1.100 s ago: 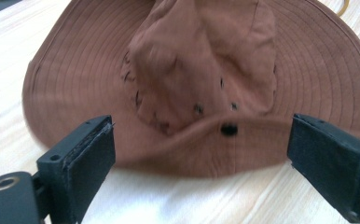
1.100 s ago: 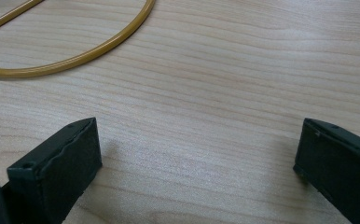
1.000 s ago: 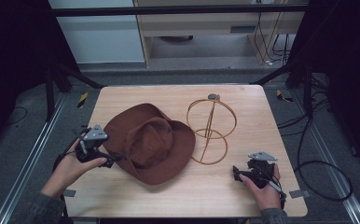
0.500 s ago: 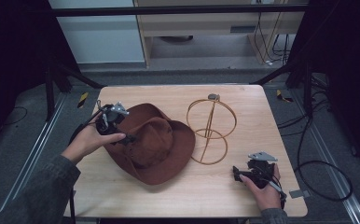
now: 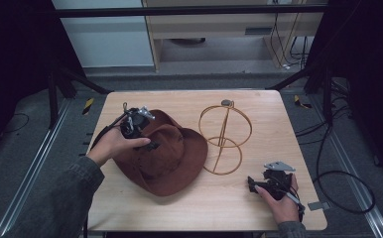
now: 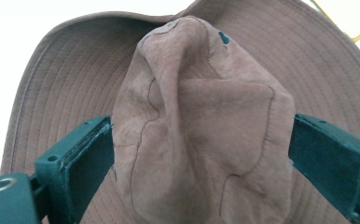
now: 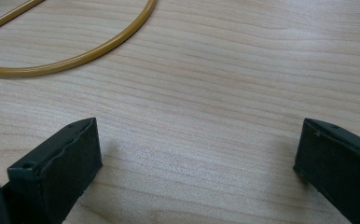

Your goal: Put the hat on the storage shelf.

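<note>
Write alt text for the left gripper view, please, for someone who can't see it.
A brown hat seen close up, its creased crown sitting between the left gripper's two dark, wide-open jaws, which stand at either side of the crown. The stitched brim spreads behind it, with a bit of gold wire stand at the top right corner.

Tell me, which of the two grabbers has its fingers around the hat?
The left gripper. Its open fingers sit on either side of the brown hat's crown. The right gripper has just bare table between its fingers.

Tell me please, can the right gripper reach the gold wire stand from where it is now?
Probably yes: the right gripper is open over bare table, and the wire stand is close ahead with nothing between them.
</note>
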